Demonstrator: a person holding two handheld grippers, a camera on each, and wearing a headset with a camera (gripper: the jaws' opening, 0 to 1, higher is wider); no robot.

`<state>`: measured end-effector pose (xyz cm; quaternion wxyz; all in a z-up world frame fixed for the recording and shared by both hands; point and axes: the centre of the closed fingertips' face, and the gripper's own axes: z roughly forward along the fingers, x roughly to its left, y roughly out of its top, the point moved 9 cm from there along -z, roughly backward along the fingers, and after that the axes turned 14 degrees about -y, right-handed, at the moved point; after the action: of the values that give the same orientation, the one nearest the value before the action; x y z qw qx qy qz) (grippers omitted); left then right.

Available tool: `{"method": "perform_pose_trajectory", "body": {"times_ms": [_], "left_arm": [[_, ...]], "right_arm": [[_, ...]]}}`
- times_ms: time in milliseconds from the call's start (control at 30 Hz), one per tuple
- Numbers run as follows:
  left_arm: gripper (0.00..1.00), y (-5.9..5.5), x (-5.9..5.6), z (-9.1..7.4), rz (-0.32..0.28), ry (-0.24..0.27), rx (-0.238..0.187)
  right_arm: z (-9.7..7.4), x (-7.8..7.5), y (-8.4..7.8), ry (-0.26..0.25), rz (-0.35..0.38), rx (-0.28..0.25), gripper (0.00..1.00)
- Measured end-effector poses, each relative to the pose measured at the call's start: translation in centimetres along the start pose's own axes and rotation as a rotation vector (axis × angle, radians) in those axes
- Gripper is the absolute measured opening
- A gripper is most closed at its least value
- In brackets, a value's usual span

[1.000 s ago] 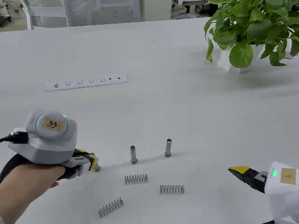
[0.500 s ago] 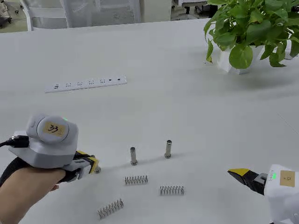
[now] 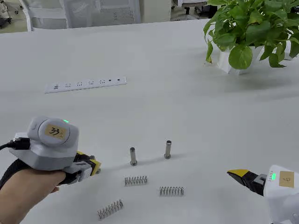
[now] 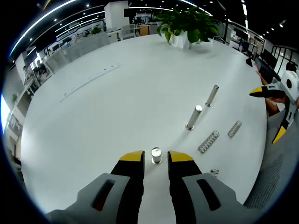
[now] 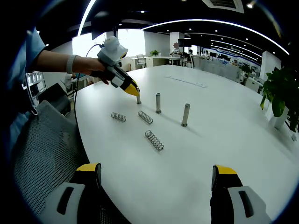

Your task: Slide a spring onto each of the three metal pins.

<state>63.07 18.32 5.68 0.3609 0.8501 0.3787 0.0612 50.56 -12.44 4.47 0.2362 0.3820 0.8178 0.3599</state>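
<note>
My left gripper (image 3: 92, 164) is low over the desk (image 3: 187, 107) at the left end of the row of pins. Its fingers (image 4: 132, 161) straddle the first pin (image 4: 156, 154): the round head sits right between the two yellow tips with a thin strip of desk showing on either side, so the fingers are only narrowly parted and I see no contact with the pin. That pin stands upright, its long axis rising straight from the desk. The second pin (image 3: 133, 156) and third pin (image 3: 167, 149) stand upright too, further right in the head view, each with its base on the desk and its axis vertical. The three springs lie flat on the desk on my side of the pins, apart from every pin. The middle spring (image 3: 136, 180) lies just in front of the second pin, its axis running left to right. The right spring (image 3: 172, 190) lies the same way, on my side of the third pin. The left spring (image 3: 110, 208) is closest to me and lies on a diagonal, its right end further from me. My right gripper (image 5: 157, 170) hangs well off to the right, beyond the right spring, its fingers (image 5: 88, 170) spread wide with nothing between them.
</note>
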Motion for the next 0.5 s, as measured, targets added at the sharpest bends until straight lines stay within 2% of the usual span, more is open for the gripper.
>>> {"method": "perform_pose_trajectory", "body": {"times_ms": [133,400,500], "left_arm": [[0.23,-0.01,0.05,0.01,0.002,0.001,-0.002],[0.46,-0.12,0.05,0.09,0.006,0.001,-0.012],[0.55,-0.1,0.01,-0.12,0.021,0.003,-0.049]], "right_arm": [[0.02,0.03,-0.02,0.0,-0.002,0.001,0.99],[0.0,0.01,0.04,-0.003,-0.001,-0.003,0.99],[-0.01,-0.03,0.05,-0.006,-0.005,-0.003,0.99]]}}
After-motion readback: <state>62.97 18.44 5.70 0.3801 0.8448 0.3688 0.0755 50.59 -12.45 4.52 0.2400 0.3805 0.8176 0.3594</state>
